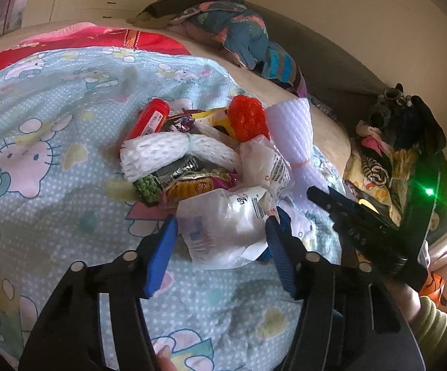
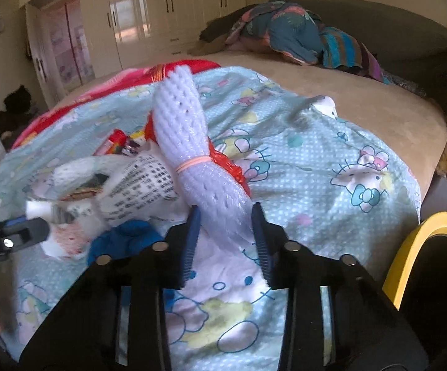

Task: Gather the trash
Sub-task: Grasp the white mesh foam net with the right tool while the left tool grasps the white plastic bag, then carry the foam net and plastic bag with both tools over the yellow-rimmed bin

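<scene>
Right wrist view shows my right tool (image 2: 225,221) clamped on the lilac foam net (image 2: 189,142) near the bed's (image 2: 378,114) right edge, my left tool (image 1: 221,227) half-closed around a plastic bag (image 1: 223,219), so I should squeeze firmly before lifting.

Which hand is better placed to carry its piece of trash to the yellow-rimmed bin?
The right gripper. Its pads already pinch the lavender foam net, and the yellow-rimmed bin sits right beside it. The left gripper only brackets the white plastic bag.

Mixed wrapper pile (image 1: 211,167) on bedspread (image 1: 37,123)
</scene>
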Action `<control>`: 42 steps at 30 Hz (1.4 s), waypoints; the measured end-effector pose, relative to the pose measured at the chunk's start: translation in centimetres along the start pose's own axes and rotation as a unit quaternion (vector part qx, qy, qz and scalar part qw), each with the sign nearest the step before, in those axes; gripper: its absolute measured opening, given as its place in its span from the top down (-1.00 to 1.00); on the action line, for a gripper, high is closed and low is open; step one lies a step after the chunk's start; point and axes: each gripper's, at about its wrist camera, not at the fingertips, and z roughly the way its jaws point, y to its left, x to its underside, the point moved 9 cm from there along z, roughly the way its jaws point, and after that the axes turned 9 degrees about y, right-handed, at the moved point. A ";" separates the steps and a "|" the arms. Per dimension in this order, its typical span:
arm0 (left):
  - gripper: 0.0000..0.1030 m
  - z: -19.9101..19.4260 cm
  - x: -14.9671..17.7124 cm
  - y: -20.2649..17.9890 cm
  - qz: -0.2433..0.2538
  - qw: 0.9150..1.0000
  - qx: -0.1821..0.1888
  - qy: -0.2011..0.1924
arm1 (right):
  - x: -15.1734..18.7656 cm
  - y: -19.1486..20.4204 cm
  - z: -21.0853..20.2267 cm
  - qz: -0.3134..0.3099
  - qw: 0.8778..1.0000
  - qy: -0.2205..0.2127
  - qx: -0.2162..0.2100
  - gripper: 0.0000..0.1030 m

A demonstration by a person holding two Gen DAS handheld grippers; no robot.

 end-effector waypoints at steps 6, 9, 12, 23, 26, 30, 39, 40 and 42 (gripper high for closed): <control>0.42 -1.3 -0.3 -0.9 0.015 1.000 0.002 -0.012 | 0.4 0.1 -1.7 0.026 0.999 -0.018 -0.024 0.74; 0.46 -2.3 -0.8 -1.4 0.025 0.999 0.003 -0.028 | 0.2 0.1 -2.7 0.031 0.998 -0.035 -0.028 0.76; 0.48 -3.4 -1.4 -1.9 0.032 0.999 0.006 -0.042 | 0.1 -0.1 -3.8 0.041 0.997 -0.049 -0.034 0.76; 0.54 -6.2 -3.2 -4.6 0.052 0.995 0.017 -0.084 | 0.3 -2.2 -8.0 0.071 0.993 -0.089 -0.017 0.77; 0.54 -6.6 -3.6 -6.1 0.065 0.993 0.023 -0.092 | 0.6 -3.6 -9.2 0.084 0.992 -0.096 -0.008 0.77; 0.55 -6.7 -3.6 -8.0 0.079 0.992 0.032 -0.095 | 1.2 -5.4 -10.4 0.100 0.990 -0.101 0.009 0.77; 0.55 -5.6 -2.5 -12.5 0.113 0.989 0.057 -0.082 | 3.3 -8.7 -12.8 0.134 0.985 -0.107 0.030 0.77; 0.55 -5.5 -2.4 -12.9 0.115 0.988 0.059 -0.081 | 3.5 -9.2 -13.1 0.139 0.984 -0.108 0.035 0.77; 0.55 -5.1 -2.2 -13.9 0.120 0.988 0.067 -0.077 | 4.0 -10.1 -13.7 0.150 0.982 -0.109 0.043 0.77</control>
